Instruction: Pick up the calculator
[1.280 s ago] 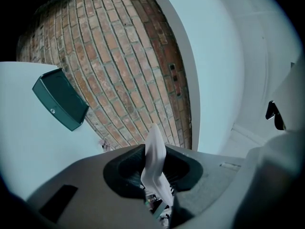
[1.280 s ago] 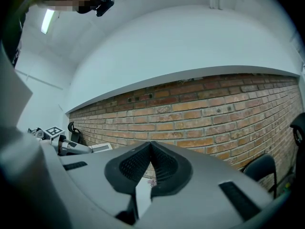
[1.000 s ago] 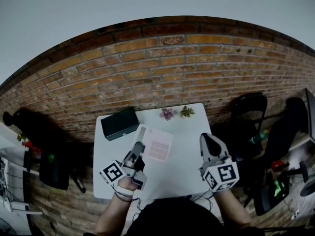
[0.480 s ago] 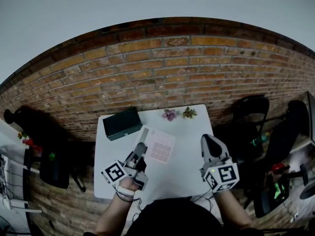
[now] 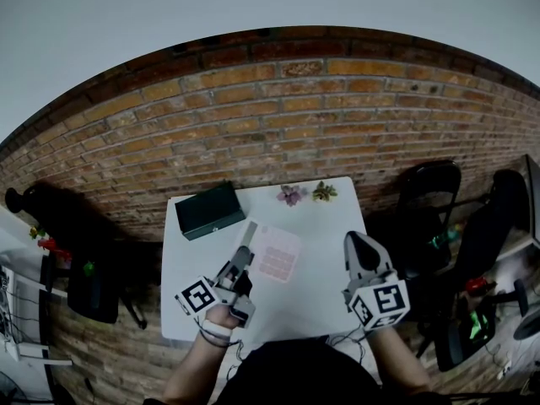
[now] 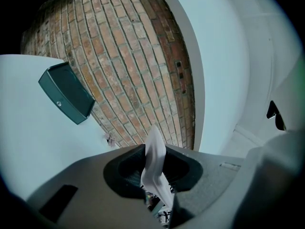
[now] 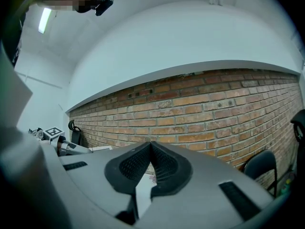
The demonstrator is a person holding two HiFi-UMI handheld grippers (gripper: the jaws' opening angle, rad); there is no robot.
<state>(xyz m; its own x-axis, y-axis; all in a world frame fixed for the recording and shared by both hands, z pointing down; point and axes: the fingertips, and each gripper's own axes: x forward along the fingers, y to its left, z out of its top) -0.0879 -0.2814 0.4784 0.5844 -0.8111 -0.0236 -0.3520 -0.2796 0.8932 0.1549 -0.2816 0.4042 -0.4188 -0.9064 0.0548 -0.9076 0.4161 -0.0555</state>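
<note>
One grip was already made: my left hand-held gripper was pinched narrowly on the calculator's left edge. The calculator reached right over the bench, toward my right hand-held gripper, which was closed, empty and farther off.

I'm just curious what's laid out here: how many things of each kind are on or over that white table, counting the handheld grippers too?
dark green box: 1
calculator, clamped in the left gripper: 1
flower sprigs: 2
grippers, the left gripper and the right gripper: 2
Total: 6
</note>
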